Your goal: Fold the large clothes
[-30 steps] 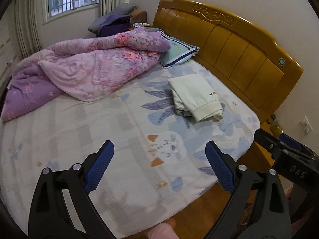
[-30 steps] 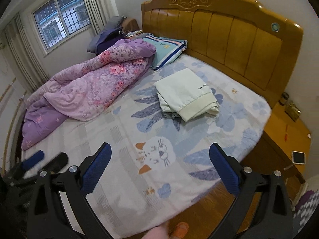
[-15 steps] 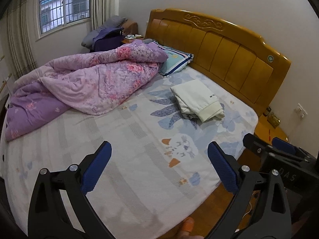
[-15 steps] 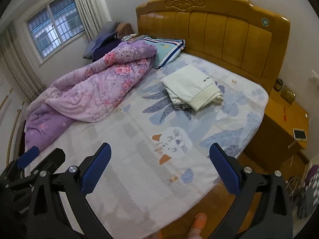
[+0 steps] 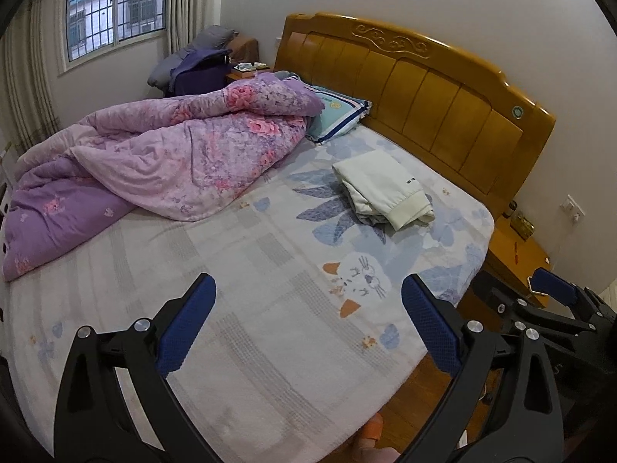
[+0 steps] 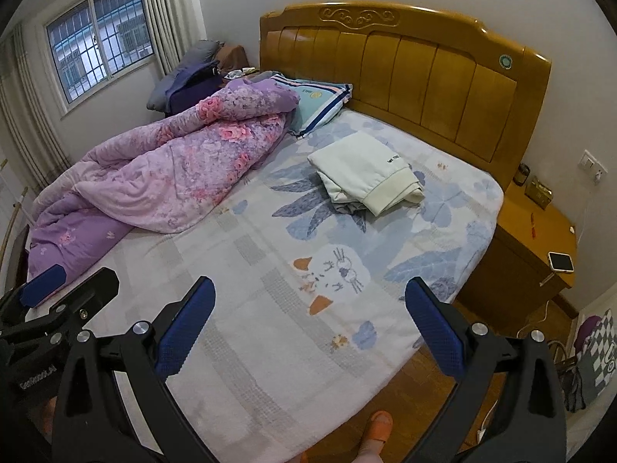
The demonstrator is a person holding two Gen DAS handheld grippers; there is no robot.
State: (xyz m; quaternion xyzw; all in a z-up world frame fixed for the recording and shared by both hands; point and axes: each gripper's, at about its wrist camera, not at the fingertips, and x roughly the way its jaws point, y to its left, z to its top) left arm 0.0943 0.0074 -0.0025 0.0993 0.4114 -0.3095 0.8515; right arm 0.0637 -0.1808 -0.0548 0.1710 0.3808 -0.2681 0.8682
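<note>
A cream-white garment [image 5: 381, 189] [image 6: 366, 175] lies folded into a compact bundle on the patterned sheet near the wooden headboard, ribbed cuff facing me. My left gripper [image 5: 308, 320] hangs open over the near edge of the bed with nothing between its blue pads, well short of the garment. My right gripper [image 6: 308, 322] is open too, empty, at about the same distance. Each wrist view catches the other gripper at its side edge.
A crumpled purple floral quilt [image 5: 166, 158] covers the bed's left half, with a teal pillow [image 5: 339, 117] beside it. The headboard [image 6: 405, 73] rises behind. A bedside cabinet [image 6: 536, 239] carrying a phone [image 6: 561, 261] stands right. A foot in an orange slipper [image 6: 380, 422] is on the wooden floor.
Both grippers have drawn back and up from the bed, so more of the room and floor shows. The garment has not moved, and both grippers have stayed open.
</note>
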